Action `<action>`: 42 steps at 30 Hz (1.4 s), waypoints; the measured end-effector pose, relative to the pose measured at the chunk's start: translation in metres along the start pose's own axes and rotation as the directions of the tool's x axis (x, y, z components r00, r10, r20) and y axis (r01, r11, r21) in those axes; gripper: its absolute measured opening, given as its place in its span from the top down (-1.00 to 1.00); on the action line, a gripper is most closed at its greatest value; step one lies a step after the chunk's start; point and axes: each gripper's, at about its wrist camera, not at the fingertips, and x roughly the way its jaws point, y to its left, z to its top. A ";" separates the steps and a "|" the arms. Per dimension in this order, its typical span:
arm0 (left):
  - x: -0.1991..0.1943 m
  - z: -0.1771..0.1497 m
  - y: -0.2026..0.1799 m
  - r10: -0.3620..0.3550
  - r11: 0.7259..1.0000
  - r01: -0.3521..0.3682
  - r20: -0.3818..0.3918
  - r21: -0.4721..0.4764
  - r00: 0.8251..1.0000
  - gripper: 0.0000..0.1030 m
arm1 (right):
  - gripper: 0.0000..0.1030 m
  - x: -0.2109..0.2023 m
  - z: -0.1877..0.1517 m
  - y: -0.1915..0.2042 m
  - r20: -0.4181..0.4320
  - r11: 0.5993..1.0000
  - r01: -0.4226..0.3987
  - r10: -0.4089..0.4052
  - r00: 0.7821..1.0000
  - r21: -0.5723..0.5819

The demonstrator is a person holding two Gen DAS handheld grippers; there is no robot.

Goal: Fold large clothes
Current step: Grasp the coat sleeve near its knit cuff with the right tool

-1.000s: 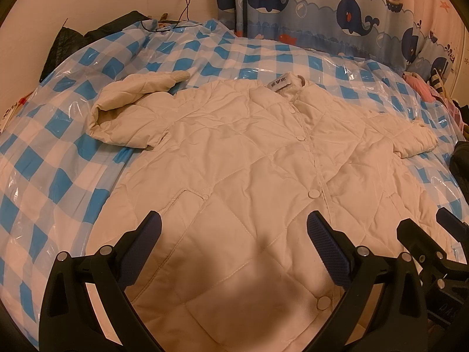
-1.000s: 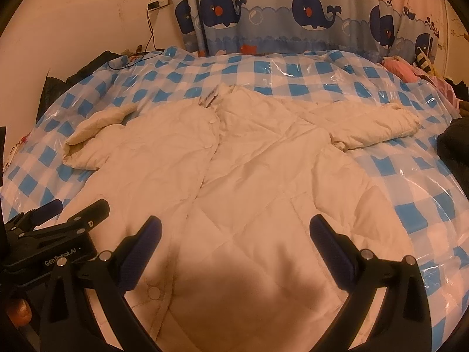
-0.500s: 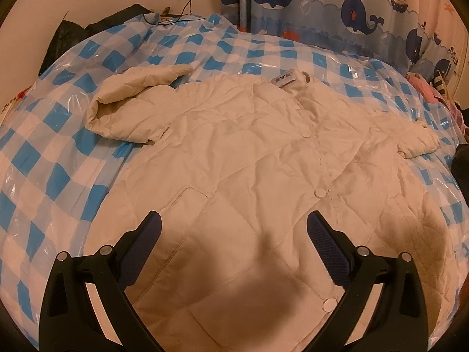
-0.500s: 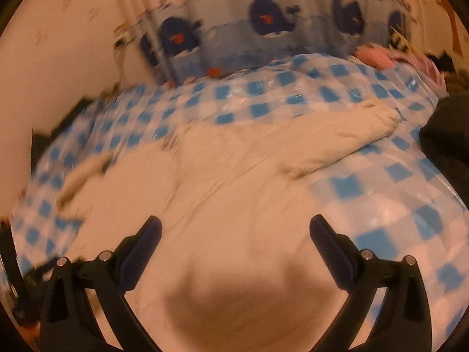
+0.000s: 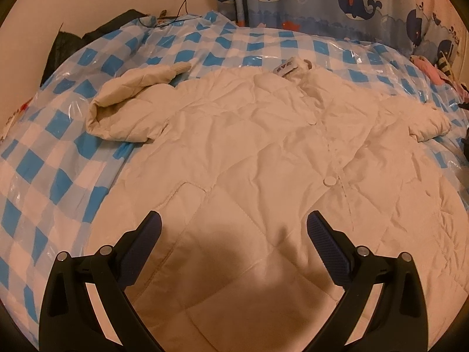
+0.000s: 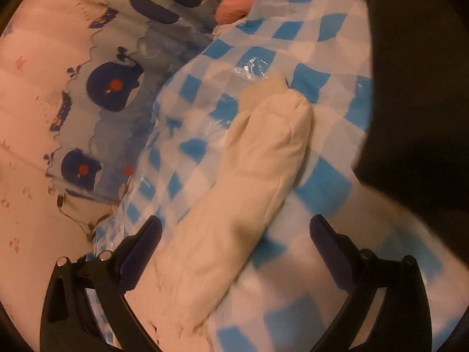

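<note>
A cream quilted jacket [image 5: 258, 158] lies front-up and buttoned on a blue-and-white checked bed cover [image 5: 58, 176]. Its left sleeve [image 5: 132, 108] is bent back on itself; the right sleeve [image 5: 428, 121] stretches toward the right edge. My left gripper [image 5: 234, 228] hovers open above the jacket's lower body, holding nothing. In the right wrist view that right sleeve [image 6: 258, 164] fills the middle, cuff pointing away. My right gripper [image 6: 235, 234] is open, its fingers straddling the sleeve just above it, with nothing held.
A whale-print curtain [image 5: 351, 0] hangs behind the bed. Pink and striped clothes [image 5: 433, 67] pile at the far right. A black bag [image 5: 88, 35] and a cable [image 5: 181, 3] sit at the far-left corner. A large dark mass [image 6: 419, 88] looms right of the sleeve.
My right gripper has swung fast to the right and rolled, from over the jacket's hem to over the right sleeve. My left gripper has drifted slightly forward; both stay open.
</note>
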 end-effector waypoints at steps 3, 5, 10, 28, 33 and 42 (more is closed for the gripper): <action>0.003 -0.003 0.002 -0.013 1.000 0.013 -0.014 -0.014 1.000 -0.85 | -0.89 0.028 0.012 -0.008 -0.025 0.999 -0.026 0.027 0.999 0.031; 0.005 -0.005 0.002 -0.022 0.999 0.021 -0.022 -0.023 1.000 -0.85 | -0.89 0.044 0.017 -0.011 -0.032 1.000 -0.004 0.005 0.999 0.025; 0.012 -0.010 -0.004 -0.037 0.999 0.036 -0.049 -0.019 0.998 -0.85 | -0.80 0.072 0.030 -0.027 -0.021 0.999 -0.002 0.003 1.000 0.042; 0.021 -0.015 -0.017 -0.061 0.998 0.060 -0.083 -0.011 0.995 -0.85 | -0.04 -0.039 -0.042 -0.014 0.097 0.965 -0.229 0.242 0.965 -0.127; 0.024 -0.014 -0.015 -0.063 0.998 0.062 -0.093 -0.012 0.994 -0.85 | -0.16 -0.017 -0.033 -0.068 0.078 0.966 -0.234 0.226 0.971 0.107; 0.027 -0.016 -0.020 -0.056 0.998 0.056 -0.100 0.001 0.993 -0.85 | -0.44 -0.031 -0.017 0.024 0.166 0.962 -0.234 0.257 0.952 -0.143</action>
